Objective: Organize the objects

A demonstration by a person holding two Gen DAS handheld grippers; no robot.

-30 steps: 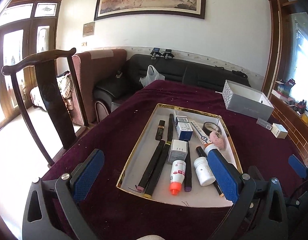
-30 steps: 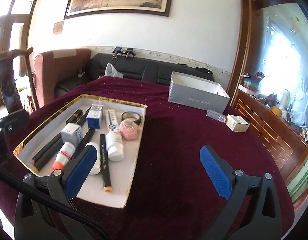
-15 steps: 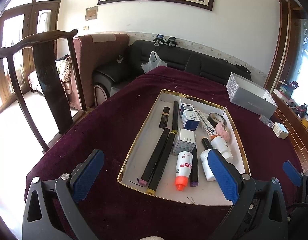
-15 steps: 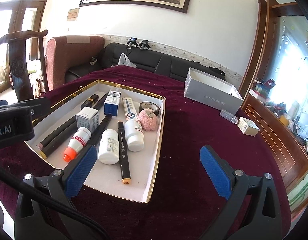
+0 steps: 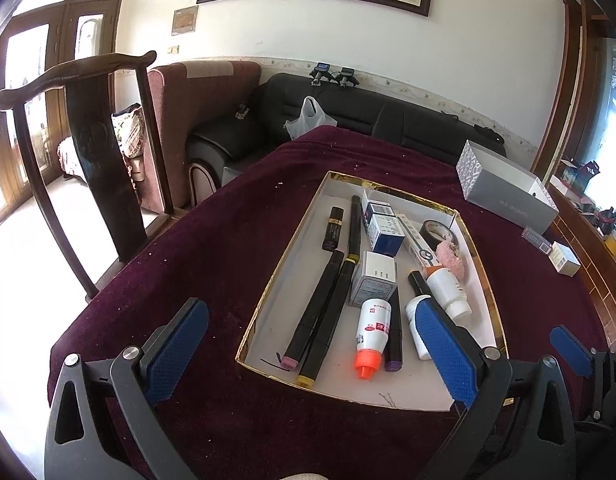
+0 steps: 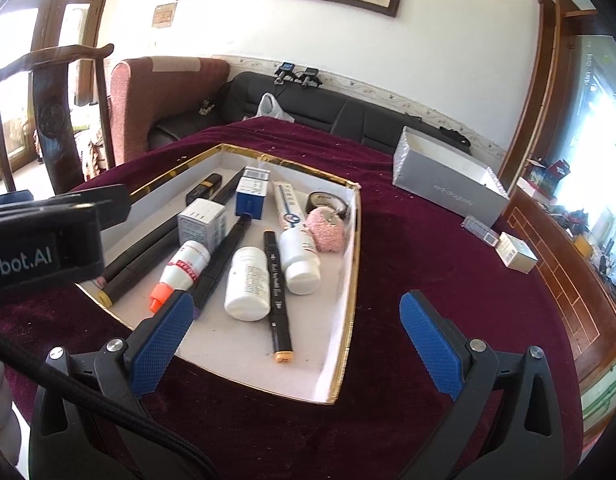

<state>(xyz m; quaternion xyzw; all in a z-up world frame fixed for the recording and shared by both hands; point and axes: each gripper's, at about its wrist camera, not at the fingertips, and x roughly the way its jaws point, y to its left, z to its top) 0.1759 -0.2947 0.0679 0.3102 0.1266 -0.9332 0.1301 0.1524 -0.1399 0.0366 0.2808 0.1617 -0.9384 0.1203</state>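
Left gripper point(image 5: 312, 354) wide, empty, low in frame over tray point(image 5: 268, 304) edge. Right gripper point(image 6: 296, 344) wide, empty, bottom centre; tray holds markers point(image 6: 277, 292), bottles point(image 6: 248, 284), boxes point(image 6: 250, 192), mid-frame on table point(image 6: 428, 280)

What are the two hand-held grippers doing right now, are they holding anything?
Left hand-held gripper: open, holding nothing.
Right hand-held gripper: open, holding nothing.

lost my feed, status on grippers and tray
Left gripper open, empty. Right gripper open, empty. Gold-rimmed white tray full, untouched. Nothing blocking.
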